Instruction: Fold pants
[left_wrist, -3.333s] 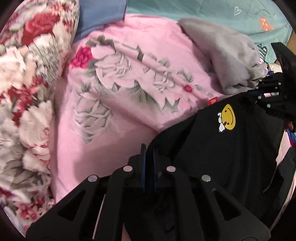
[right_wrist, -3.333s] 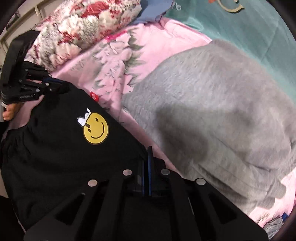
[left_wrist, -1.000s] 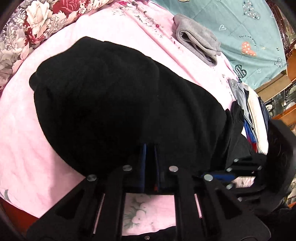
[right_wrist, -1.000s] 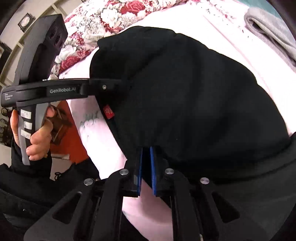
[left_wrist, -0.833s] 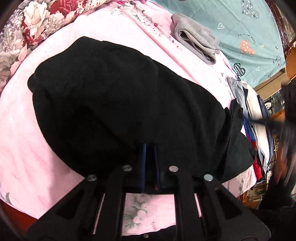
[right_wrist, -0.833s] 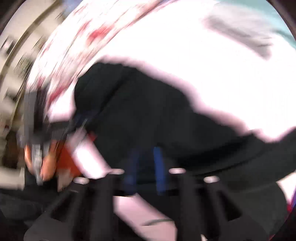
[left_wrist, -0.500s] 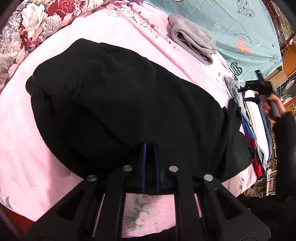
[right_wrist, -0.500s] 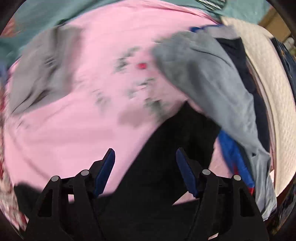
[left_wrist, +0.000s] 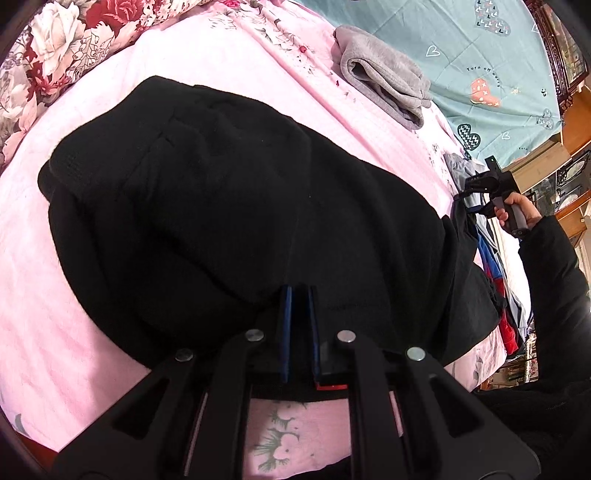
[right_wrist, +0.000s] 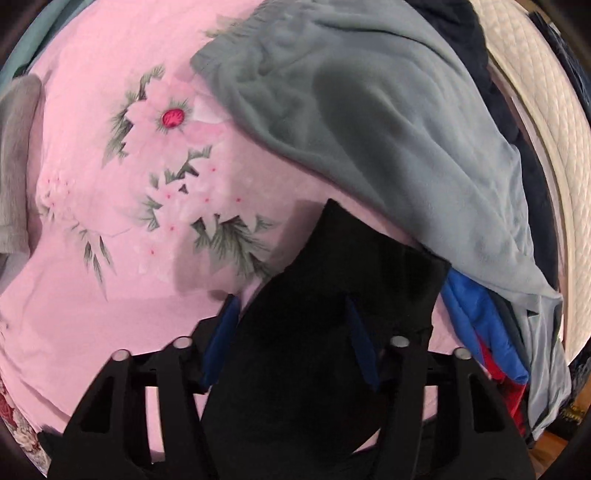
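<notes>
Black pants (left_wrist: 236, 206) lie spread on the pink floral bedsheet (left_wrist: 48, 332), filling the middle of the left wrist view. My left gripper (left_wrist: 297, 295) is shut on the near edge of the pants. In the right wrist view a leg end of the pants (right_wrist: 332, 295) lies between the blue pads of my open right gripper (right_wrist: 291, 314), which hovers around it without pinching. The right gripper also shows in the left wrist view (left_wrist: 484, 184), far right, at the pants' far end.
Folded grey garment (left_wrist: 384, 81) lies on the far side of the sheet by a teal blanket (left_wrist: 480, 55). A heap of clothes, grey-blue fleece (right_wrist: 388, 122) over blue and red fabric (right_wrist: 476, 325), lies right of the pants' end. Floral quilt (left_wrist: 62, 44) at upper left.
The right gripper let go of the waist edge beside the left gripper, opened, and swung right to the leg end of the pants. The left gripper stayed shut on the pants.
</notes>
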